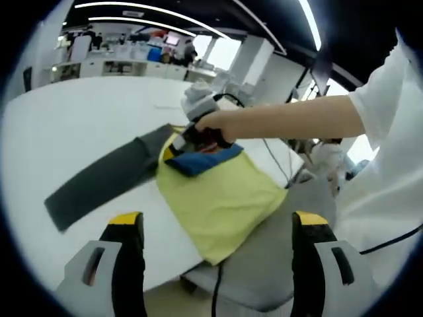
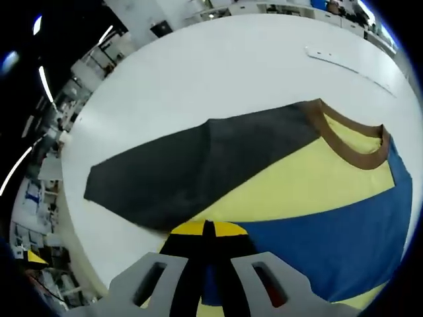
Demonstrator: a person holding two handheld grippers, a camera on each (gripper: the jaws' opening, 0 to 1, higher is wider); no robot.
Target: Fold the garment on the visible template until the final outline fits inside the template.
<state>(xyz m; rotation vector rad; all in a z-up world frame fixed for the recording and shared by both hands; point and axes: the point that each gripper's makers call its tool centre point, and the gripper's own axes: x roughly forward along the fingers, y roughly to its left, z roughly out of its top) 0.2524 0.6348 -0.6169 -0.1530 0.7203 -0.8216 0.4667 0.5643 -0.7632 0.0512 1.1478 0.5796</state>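
While spread slack across the white table (image 1: 79,119), reads as a light, soft, limp shirt (image 1: 218,198): thin cloth, no stiffness, likely to drape and slide on the smooth top rather than hold a crease. Lies near the table's edge, yellow body toward the person, dark grey sleeve (image 1: 99,178) stretched out away from it, brown collar (image 2: 350,142) at the far end of the blue panel (image 2: 317,244).

Best taken at an edge or seam, pinching one layer or a full fold, not the middle of a panel; probably needs a low, slow carry so that the cloth does not drag the rest along.

Right gripper (image 2: 206,231), held in a hand (image 1: 215,125): yellow tips pressed together, seemingly nipping the cloth where yellow meets blue, with a blue fold bunched under it in the left gripper view. Left gripper (image 1: 218,224): jaws spread wide, holding nothing, hovering off the near hem.

Around: a dark cable (image 1: 274,158) trailing over the table beside the shirt, close enough to snag a folded edge; grey cloth (image 1: 284,244) below the table's edge, identity unclear; a thin pale strip (image 2: 344,63) well beyond the collar. Cannot make out any template outline under the shirt. Could slip off the table if pulled nearer.
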